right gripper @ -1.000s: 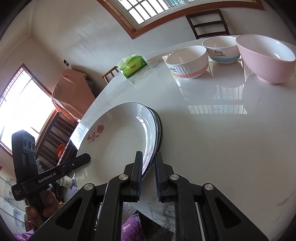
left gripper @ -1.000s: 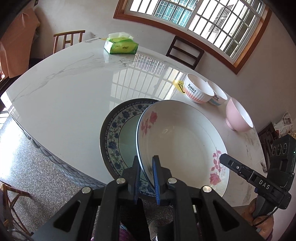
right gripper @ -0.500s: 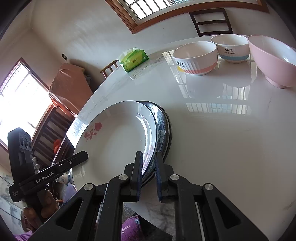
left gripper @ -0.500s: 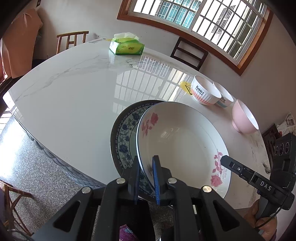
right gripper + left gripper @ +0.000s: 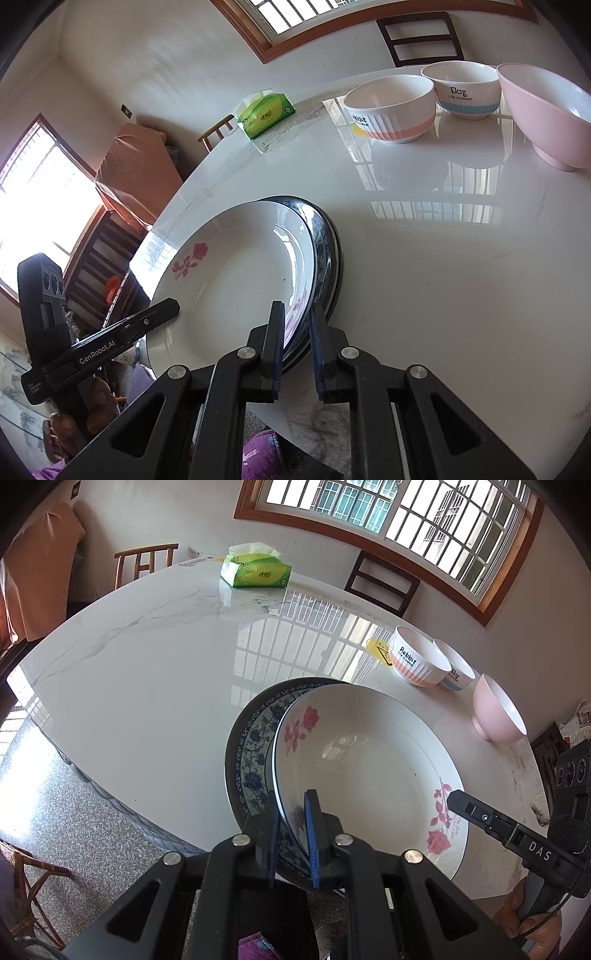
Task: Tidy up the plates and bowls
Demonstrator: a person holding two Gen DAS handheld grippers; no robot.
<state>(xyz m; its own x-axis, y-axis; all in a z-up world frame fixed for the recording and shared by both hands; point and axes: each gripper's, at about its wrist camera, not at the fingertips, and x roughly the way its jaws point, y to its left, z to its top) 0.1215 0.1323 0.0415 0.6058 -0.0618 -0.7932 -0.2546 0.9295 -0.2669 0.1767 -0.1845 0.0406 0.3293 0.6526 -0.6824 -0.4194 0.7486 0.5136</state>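
A white plate with pink roses [image 5: 369,764] lies on a blue-patterned plate [image 5: 251,746] at the near edge of the marble table [image 5: 147,672]. My left gripper [image 5: 293,830] is shut on the stack's near-left rim. My right gripper [image 5: 297,339] is shut on the rim of the same stack [image 5: 240,288] from the other side. Three bowls stand to the right: a "Rabbit" bowl [image 5: 417,661], a "Dog" bowl [image 5: 456,670] and a pink bowl [image 5: 496,710]; they also show in the right wrist view, the Rabbit bowl [image 5: 391,107], the Dog bowl [image 5: 461,88] and the pink bowl [image 5: 546,114].
A green tissue pack [image 5: 255,570] lies at the table's far side. Wooden chairs [image 5: 382,583] stand around the table. A yellow sticker [image 5: 380,653] lies by the Rabbit bowl. The stack overhangs the table's near edge.
The two plates have slid to the right across the table, held by both grippers. The roses plate has settled more squarely over the blue plate.
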